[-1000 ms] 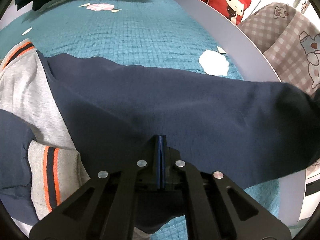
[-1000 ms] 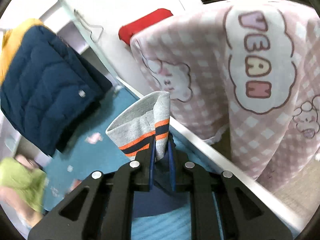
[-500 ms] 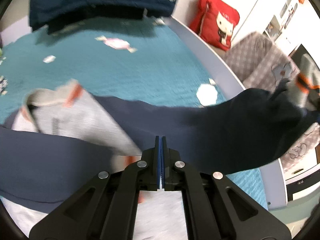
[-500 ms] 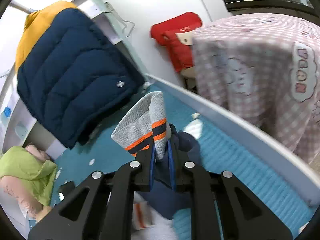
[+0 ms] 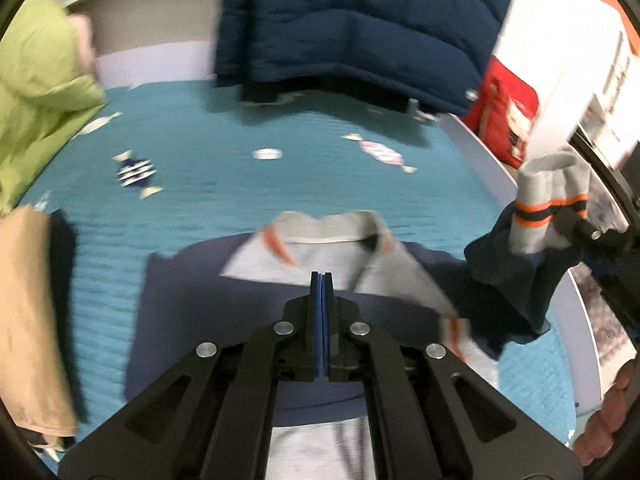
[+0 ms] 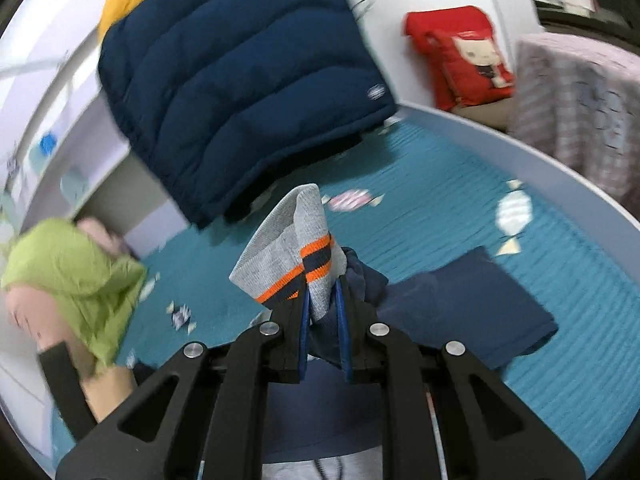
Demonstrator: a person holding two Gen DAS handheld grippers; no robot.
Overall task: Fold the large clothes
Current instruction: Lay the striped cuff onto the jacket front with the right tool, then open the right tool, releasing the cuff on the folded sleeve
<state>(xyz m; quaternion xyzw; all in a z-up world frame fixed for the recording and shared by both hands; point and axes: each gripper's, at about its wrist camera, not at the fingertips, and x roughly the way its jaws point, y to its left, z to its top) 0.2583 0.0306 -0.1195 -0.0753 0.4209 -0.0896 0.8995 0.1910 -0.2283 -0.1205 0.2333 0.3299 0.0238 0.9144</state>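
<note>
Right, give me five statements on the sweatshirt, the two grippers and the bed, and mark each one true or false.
1. The right gripper is shut on the sweatshirt's grey cuff with orange and navy stripes. True.
2. The left gripper is wide open. False: its jaws are shut, blue pads together, with no cloth seen between them.
3. The sweatshirt lies on a teal bedspread. True.
4. The padded jacket at the far end of the bed is red. False: it is navy; the red thing is a cushion beyond the bed's edge.
5. The sleeve held by the right gripper lies flat on the bed. False: it is lifted above the bedspread.
</note>
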